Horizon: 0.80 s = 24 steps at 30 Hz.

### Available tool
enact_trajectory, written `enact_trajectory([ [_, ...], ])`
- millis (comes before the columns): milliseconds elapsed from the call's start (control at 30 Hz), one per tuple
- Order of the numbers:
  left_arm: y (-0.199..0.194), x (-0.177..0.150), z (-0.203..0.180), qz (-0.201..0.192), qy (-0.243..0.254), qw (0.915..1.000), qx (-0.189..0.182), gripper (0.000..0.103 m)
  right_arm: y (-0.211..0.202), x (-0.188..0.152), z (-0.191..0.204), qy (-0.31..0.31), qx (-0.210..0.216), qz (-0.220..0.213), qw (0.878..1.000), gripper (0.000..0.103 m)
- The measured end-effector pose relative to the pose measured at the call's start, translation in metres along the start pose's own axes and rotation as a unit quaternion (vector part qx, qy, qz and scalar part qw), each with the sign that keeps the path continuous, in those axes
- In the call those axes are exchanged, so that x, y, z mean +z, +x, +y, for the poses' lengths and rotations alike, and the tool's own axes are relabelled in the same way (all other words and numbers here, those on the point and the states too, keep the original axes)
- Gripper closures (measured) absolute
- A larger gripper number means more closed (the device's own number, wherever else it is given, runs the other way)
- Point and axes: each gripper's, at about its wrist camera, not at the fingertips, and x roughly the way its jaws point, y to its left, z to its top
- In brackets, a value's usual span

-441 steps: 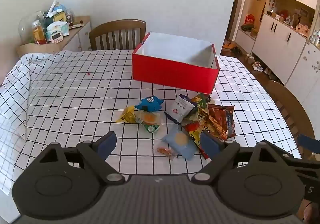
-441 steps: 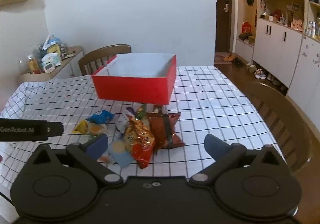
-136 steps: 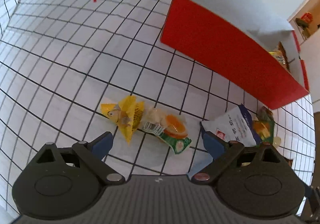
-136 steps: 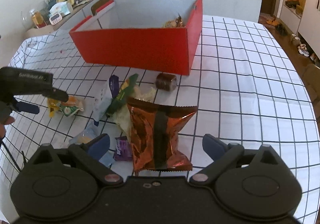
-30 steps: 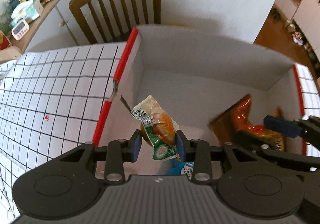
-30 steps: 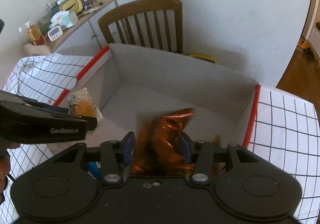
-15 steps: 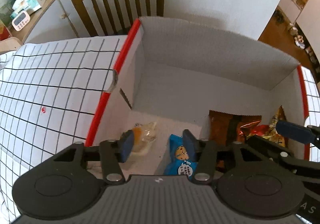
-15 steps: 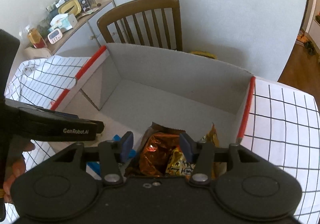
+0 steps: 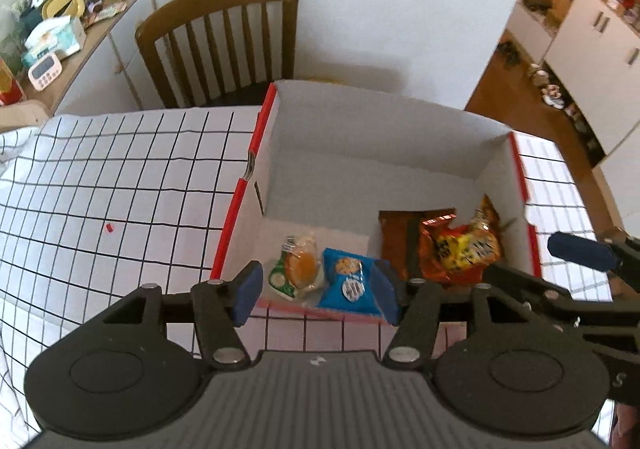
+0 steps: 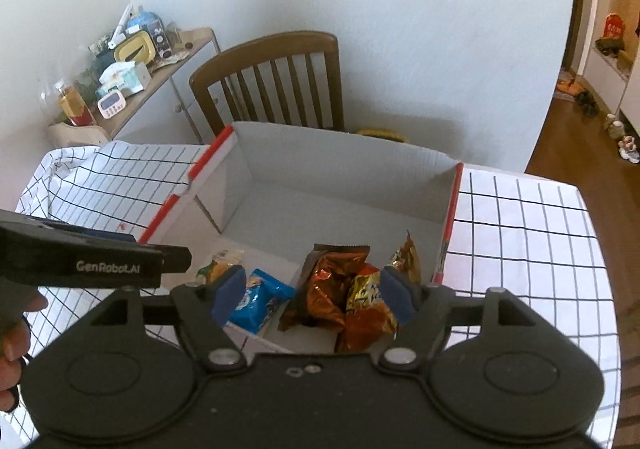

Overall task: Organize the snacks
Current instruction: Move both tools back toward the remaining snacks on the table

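Both my grippers hang above the red box, pointing down into it, each with a gap between the pads and nothing held. My left gripper has just been opening; between its blue pads I only see through to packets lying on the box floor below, not touched. My right gripper has also just been opening, jaws wider than the left, empty too.

Snacks sit in the box along its near wall. At the left end is a clear packet with orange filling and green label, touching the blue cookie packet beside it. Toward the right are the brown-orange foil bag and, overlapping it, a red-yellow chip bag leaning near the right wall. The far half of the box floor is bare white.

The box rests on the grid-check tablecloth. A tiny red speck lies on the cloth left of the box. A wooden chair stands behind the table. My hand shows at the right-wrist view's left edge, gripping the left tool's handle.
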Motion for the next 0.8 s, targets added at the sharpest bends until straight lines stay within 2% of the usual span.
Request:
enact_trajectory([
  [133, -0.023, -0.014, 0.001, -0.015, 0.018, 0.9997, -0.009, 0.040, -0.020, -0.006, 0.011, 0.006, -0.004, -0.014, 1.000, 0.025],
  [500, -0.065, -0.049, 0.016, -0.043, 0.041, 0.9978, -0.029, 0.039, -0.063, -0.032, 0.035, 0.008, -0.005, -0.043, 0.999, 0.013],
  [600, -0.073, -0.059, 0.022, -0.051, 0.039, 0.9972, -0.037, 0.029, -0.071, -0.039, 0.041, 0.007, -0.006, -0.048, 0.999, 0.012],
  [767, -0.082, -0.076, 0.034, -0.060, 0.043, 0.9963, -0.046, 0.025, -0.081, -0.055, 0.047, 0.009, 0.003, -0.053, 0.999, 0.012],
  [800, -0.083, -0.079, 0.037, -0.061, 0.041, 0.9962, -0.048, 0.021, -0.083, -0.059, 0.048, 0.009, 0.004, -0.053, 0.999, 0.012],
])
